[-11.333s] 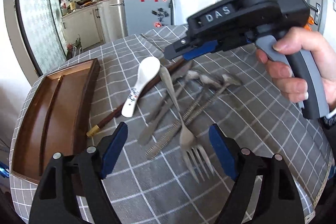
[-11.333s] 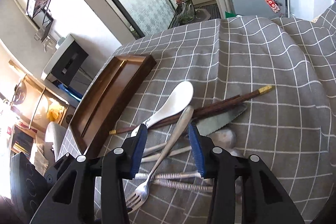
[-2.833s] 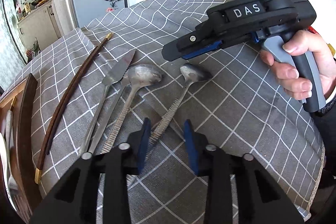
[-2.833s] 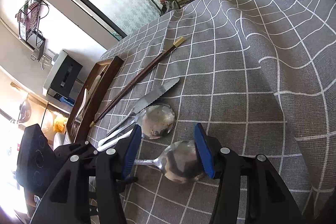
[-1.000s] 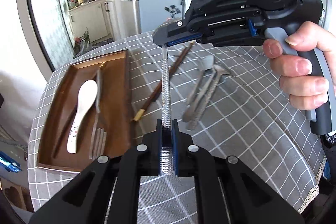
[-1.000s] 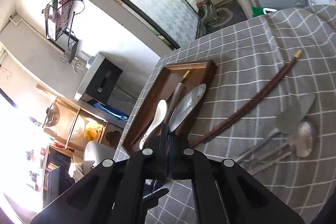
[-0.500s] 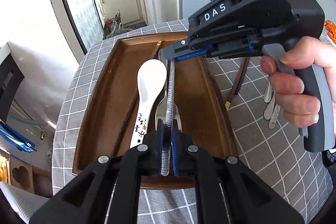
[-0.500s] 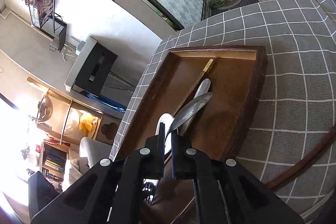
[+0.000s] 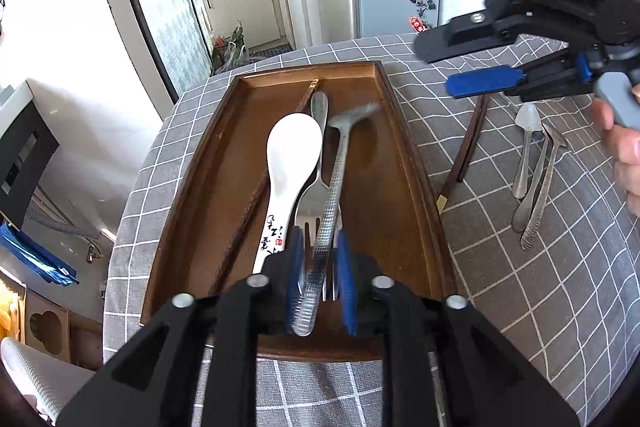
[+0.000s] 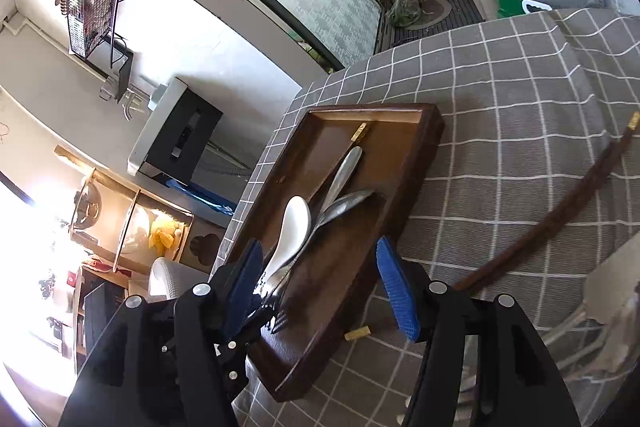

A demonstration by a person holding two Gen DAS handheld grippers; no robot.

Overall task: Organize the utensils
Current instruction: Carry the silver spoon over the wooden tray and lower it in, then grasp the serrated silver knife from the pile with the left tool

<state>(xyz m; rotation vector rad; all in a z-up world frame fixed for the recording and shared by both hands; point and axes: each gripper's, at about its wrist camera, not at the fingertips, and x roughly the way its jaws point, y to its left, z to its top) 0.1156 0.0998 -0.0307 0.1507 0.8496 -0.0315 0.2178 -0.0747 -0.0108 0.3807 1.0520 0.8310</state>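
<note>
A brown wooden tray [image 9: 416, 163] holds a white ceramic spoon [image 9: 294, 155], a fork [image 9: 316, 187], a dark chopstick [image 9: 248, 211] and a metal spoon with a ridged handle [image 9: 334, 187]. The metal spoon lies over the fork, its bowl blurred. Its handle end sits between the pads of my left gripper [image 9: 318, 267], whose jaws are opening and stand clear of it. My right gripper [image 9: 456, 67] hovers right of the tray, jaws opening with nothing between them. In the right wrist view the right gripper [image 10: 320, 283] hangs over the tray's [image 10: 404, 195] near corner.
On the grey checked cloth right of the tray lie a second chopstick [image 9: 464, 155], a knife [image 9: 526, 155] and another ridged spoon [image 9: 544, 187]. A hand [image 9: 624, 151] holds the right gripper's handle. The table edge drops off left of the tray.
Both grippers were shut on the metal spoon, one at each end; both have let go. The spoon now lies in the tray, and the right gripper has drawn back to the right.
</note>
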